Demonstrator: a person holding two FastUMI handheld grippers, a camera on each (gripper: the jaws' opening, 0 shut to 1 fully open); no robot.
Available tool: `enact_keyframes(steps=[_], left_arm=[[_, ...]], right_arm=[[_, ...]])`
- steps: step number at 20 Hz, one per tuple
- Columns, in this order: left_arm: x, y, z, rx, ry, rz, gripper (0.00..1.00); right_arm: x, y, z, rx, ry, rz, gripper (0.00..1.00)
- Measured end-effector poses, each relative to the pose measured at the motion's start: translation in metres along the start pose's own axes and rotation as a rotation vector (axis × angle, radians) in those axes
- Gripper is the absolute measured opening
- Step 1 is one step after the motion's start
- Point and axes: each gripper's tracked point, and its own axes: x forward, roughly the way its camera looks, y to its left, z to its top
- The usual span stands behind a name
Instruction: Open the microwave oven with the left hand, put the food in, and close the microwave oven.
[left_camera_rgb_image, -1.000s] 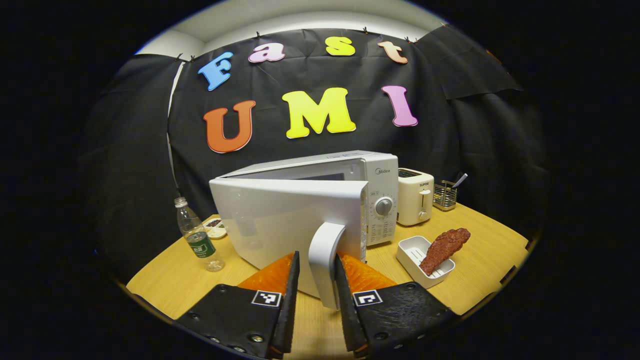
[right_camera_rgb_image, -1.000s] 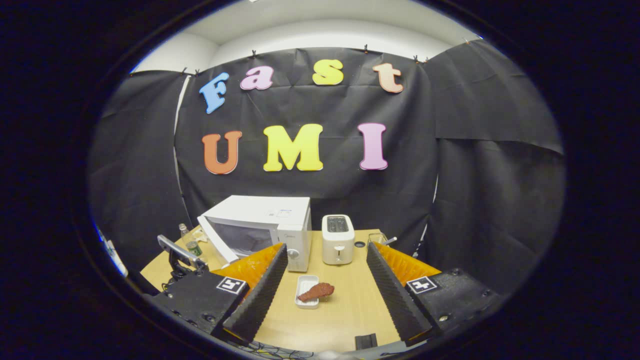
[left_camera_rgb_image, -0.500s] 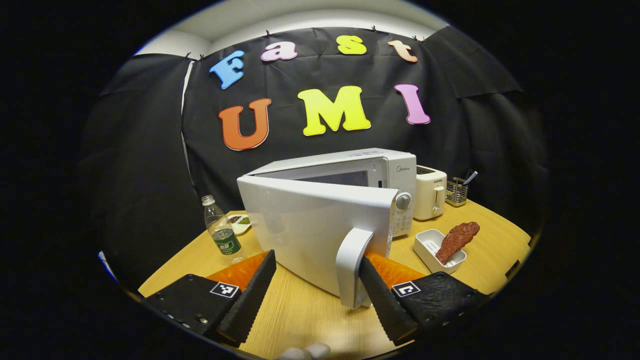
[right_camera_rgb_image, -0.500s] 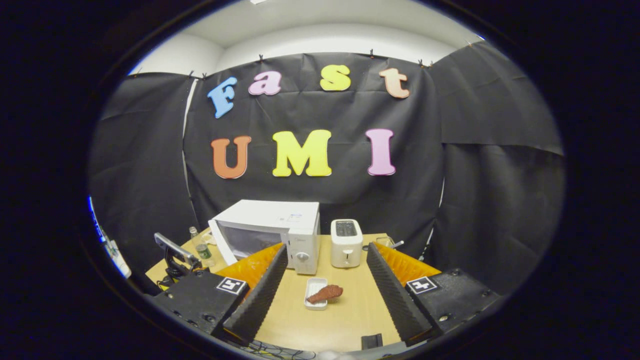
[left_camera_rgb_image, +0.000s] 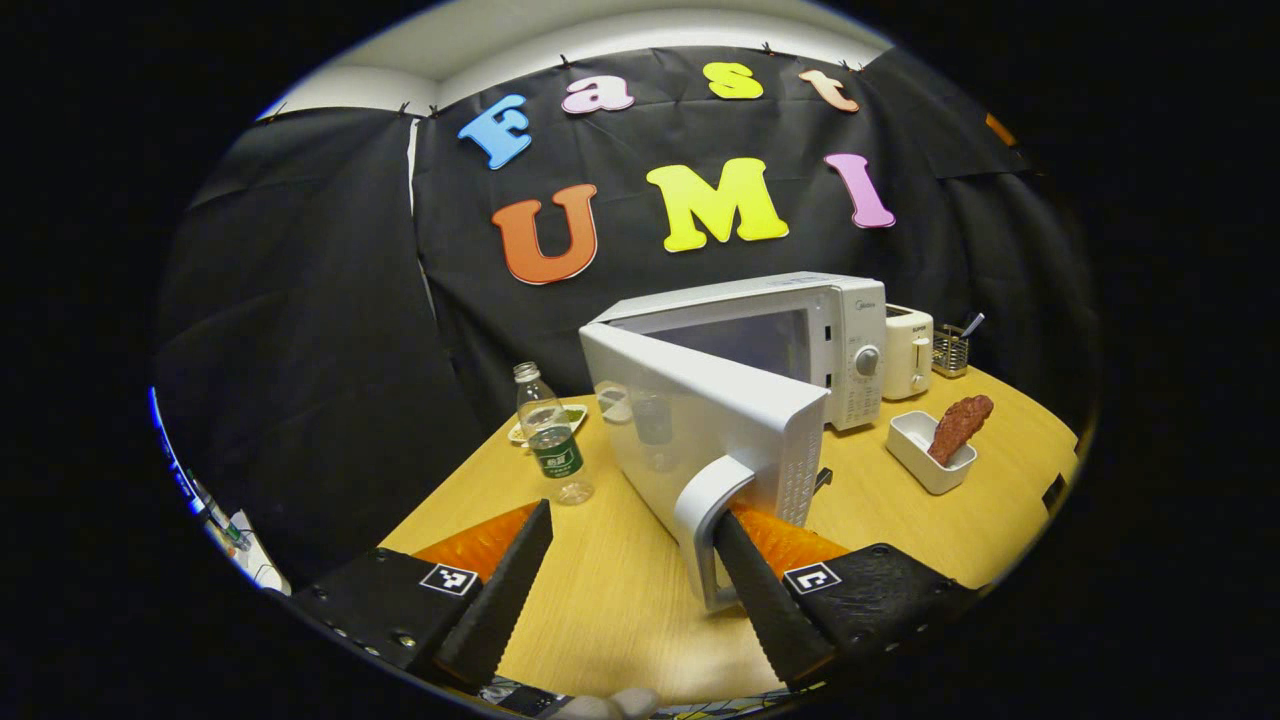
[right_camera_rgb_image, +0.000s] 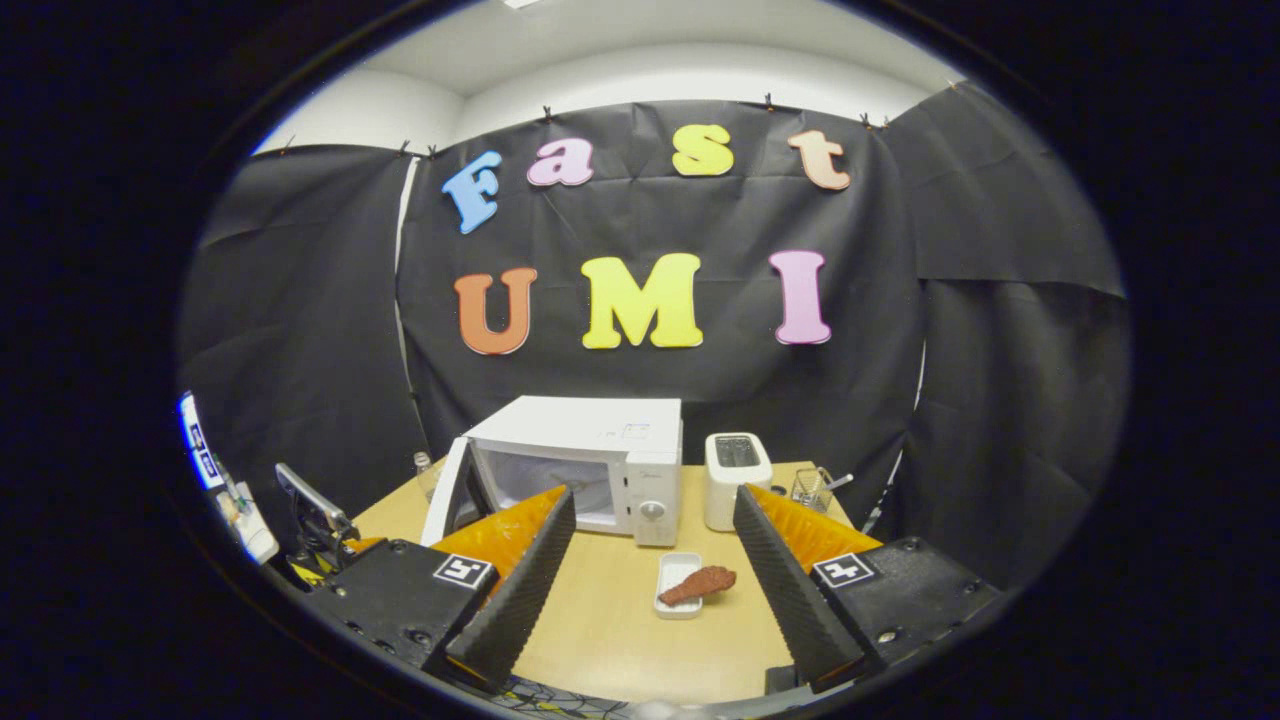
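The left tool (left_camera_rgb_image: 620, 590), fingers spread, hooks one finger behind the microwave (left_camera_rgb_image: 790, 330) door's handle (left_camera_rgb_image: 705, 520) to swing it wide; the right tool (right_camera_rgb_image: 650, 590), also spread, waits above the food (right_camera_rgb_image: 700, 583) in its tray (right_camera_rgb_image: 672, 575) before the microwave.

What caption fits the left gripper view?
Open left gripper beside the handle of the half-open microwave door; food waits in its tray.

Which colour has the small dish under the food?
White. The dish shows best in the left gripper view, holding the reddish-brown food.
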Motion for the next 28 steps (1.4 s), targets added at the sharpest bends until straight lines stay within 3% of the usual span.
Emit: enact_keyframes(steps=[7,8,9,11,12,13,14,15,16,17,18,19,20,21,23,24,28], left_arm=[[-0.015,0.050,-0.021,-0.093,0.053,0.025,0.95],[-0.017,0.057,-0.024,-0.092,0.056,0.034,0.95],[-0.017,0.067,-0.025,-0.086,0.055,0.051,0.95],[-0.020,0.090,-0.033,-0.092,0.067,0.103,0.95],[-0.021,0.098,-0.035,-0.106,0.071,0.117,0.88],[-0.022,0.105,-0.038,-0.112,0.079,0.133,0.94],[-0.023,0.111,-0.039,-0.105,0.081,0.150,0.94],[-0.025,0.115,-0.035,-0.093,0.067,0.167,0.93],[-0.027,0.121,-0.030,-0.084,0.053,0.180,0.94],[-0.030,0.128,-0.028,-0.085,0.040,0.189,0.94],[-0.031,0.133,-0.026,-0.082,0.036,0.199,0.95],[-0.033,0.137,-0.027,-0.071,0.037,0.212,0.95],[-0.036,0.142,-0.028,-0.063,0.045,0.227,0.95],[-0.040,0.142,-0.028,-0.065,0.048,0.234,0.96],[-0.048,0.149,-0.030,-0.051,0.055,0.265,0.95],[-0.053,0.153,-0.030,-0.047,0.062,0.283,0.95],[-0.070,0.132,-0.016,-0.082,0.059,0.286,0.95]], right_arm=[[0.003,0.039,-0.012,0.012,0.024,0.045,1.00],[0.003,0.043,-0.012,0.012,0.023,0.048,0.93],[0.003,0.046,-0.013,0.010,0.023,0.049,1.00],[0.005,0.049,-0.016,0.009,0.019,0.047,1.00],[0.006,0.048,-0.020,0.015,0.024,0.043,1.00],[0.008,0.049,-0.025,0.024,0.034,0.045,1.00],[0.009,0.050,-0.030,0.032,0.043,0.046,1.00],[0.011,0.048,-0.034,0.037,0.050,0.048,0.93],[0.012,0.046,-0.036,0.037,0.059,0.045,1.00],[0.014,0.042,-0.039,0.039,0.065,0.042,1.00],[0.015,0.036,-0.045,0.047,0.072,0.034,0.93],[0.017,0.031,-0.050,0.055,0.084,0.029,1.00],[0.022,0.024,-0.057,0.062,0.097,0.024,1.00],[0.026,0.015,-0.064,0.067,0.112,0.017,0.93],[0.035,-0.006,-0.081,0.065,0.141,0.004,0.93],[0.042,-0.019,-0.094,0.067,0.163,0.000,1.00],[0.079,-0.061,-0.140,0.116,0.263,0.040,1.00]])
